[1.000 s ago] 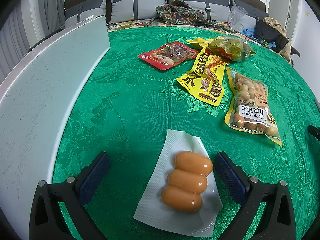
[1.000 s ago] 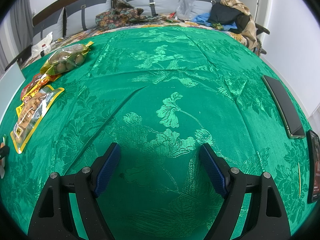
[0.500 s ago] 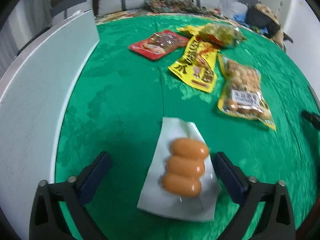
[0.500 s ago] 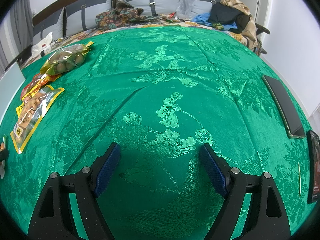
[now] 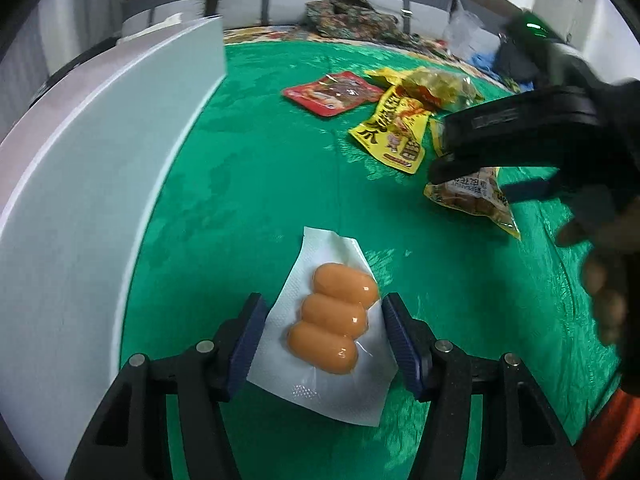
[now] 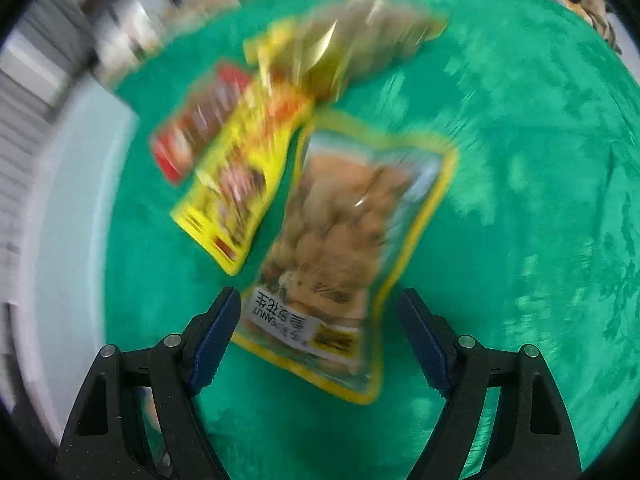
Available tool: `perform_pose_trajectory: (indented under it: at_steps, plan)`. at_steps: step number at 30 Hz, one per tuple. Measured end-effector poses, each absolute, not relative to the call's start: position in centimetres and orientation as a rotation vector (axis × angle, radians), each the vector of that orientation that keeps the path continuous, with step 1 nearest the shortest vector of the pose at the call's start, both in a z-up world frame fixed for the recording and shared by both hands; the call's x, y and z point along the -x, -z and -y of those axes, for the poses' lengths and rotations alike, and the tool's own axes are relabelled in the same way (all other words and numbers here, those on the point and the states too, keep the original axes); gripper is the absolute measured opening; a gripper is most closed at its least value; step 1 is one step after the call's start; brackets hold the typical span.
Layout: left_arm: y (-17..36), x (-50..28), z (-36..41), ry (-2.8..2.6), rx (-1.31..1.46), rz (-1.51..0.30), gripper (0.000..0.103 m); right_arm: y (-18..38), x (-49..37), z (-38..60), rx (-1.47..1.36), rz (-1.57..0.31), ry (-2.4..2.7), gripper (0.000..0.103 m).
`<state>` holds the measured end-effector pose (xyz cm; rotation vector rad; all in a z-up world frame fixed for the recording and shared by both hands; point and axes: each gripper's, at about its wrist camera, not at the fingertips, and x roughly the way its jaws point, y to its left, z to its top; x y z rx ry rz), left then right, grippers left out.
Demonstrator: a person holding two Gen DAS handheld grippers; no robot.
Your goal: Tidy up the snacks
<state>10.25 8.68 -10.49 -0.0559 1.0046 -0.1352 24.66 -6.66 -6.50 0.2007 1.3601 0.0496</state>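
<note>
A clear pack of three orange sausages (image 5: 332,320) lies between the fingers of my left gripper (image 5: 324,340), whose pads press its two side edges. My right gripper (image 6: 320,340) is open, its fingers on either side of the near end of a yellow-edged peanut bag (image 6: 352,240); the view is blurred. The right gripper (image 5: 520,136) also shows in the left wrist view, over the peanut bag (image 5: 476,196). A yellow snack pack (image 5: 392,128), a red pack (image 5: 332,92) and a yellow-green bag (image 5: 436,84) lie further back on the green cloth (image 5: 260,184).
A white box wall (image 5: 92,168) runs along the left side, also in the right wrist view (image 6: 60,200). Cushions and clothes lie beyond the far edge of the cloth. A hand (image 5: 608,272) shows at the right.
My left gripper has closed in on the sausage pack. My right gripper has swung left across the cloth and now stands over the peanut bag.
</note>
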Motion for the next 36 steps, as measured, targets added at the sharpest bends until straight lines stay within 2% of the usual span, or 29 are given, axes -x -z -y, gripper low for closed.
perform_pose_trajectory:
  at_steps: [1, 4, 7, 12, 18, 19, 20, 21, 24, 27, 28, 29, 30, 36]
  plan:
    - [10.3, -9.8, -8.9, 0.137, 0.070, -0.998, 0.059, 6.4, -24.9, 5.8, -0.147, -1.355, -0.040, 0.084]
    - [9.9, -8.9, -9.3, 0.157, 0.089, -0.982, 0.059, 5.8, -24.2, 6.5, -0.154, -1.316, -0.047, 0.060]
    - [9.5, -8.5, -9.7, 0.189, 0.137, -0.979, 0.057, 5.4, -22.8, 9.6, -0.243, -1.313, -0.104, 0.058]
    - [7.6, -7.6, -10.4, 0.244, 0.250, -0.940, 0.057, 4.2, -19.0, 16.1, -0.611, -1.242, -0.289, 0.058]
    - [5.0, -6.8, -11.7, 0.260, 0.364, -0.898, 0.057, 0.9, -16.3, 17.4, -0.733, -1.137, -0.467, 0.057]
    - [4.5, -6.6, -12.2, 0.260, 0.393, -0.887, 0.057, 0.2, -16.5, 16.8, -0.729, -1.127, -0.483, 0.053]
    - [3.7, -6.4, -13.0, 0.260, 0.429, -0.868, 0.057, -0.6, -16.6, 16.1, -0.722, -1.117, -0.497, 0.018]
    - [3.0, -6.2, -13.7, 0.258, 0.459, -0.848, 0.057, -1.3, -16.7, 15.3, -0.722, -1.106, -0.528, 0.006]
    - [1.0, -5.9, -16.0, 0.239, 0.516, -0.795, 0.057, -3.9, -17.7, 12.5, -0.691, -1.094, -0.588, 0.008]
    - [-0.4, -5.6, -18.2, 0.201, 0.536, -0.759, 0.057, -5.2, -18.8, 9.8, -0.505, -1.106, -0.524, 0.009]
    - [-0.6, -5.4, -18.7, 0.190, 0.536, -0.752, 0.057, -4.8, -19.1, 9.2, -0.435, -1.131, -0.481, 0.026]
    - [-0.8, -5.1, -19.2, 0.176, 0.536, -0.744, 0.057, -4.1, -19.3, 8.3, -0.352, -1.177, -0.447, 0.066]
    - [-0.9, -4.9, -19.7, 0.166, 0.536, -0.738, 0.057, -3.4, -19.1, 7.7, -0.299, -1.225, -0.446, 0.076]
    - [-1.0, -3.6, -21.0, 0.135, 0.514, -0.718, 0.057, 0.4, -12.4, 3.1, -0.083, -1.392, -0.691, 0.075]
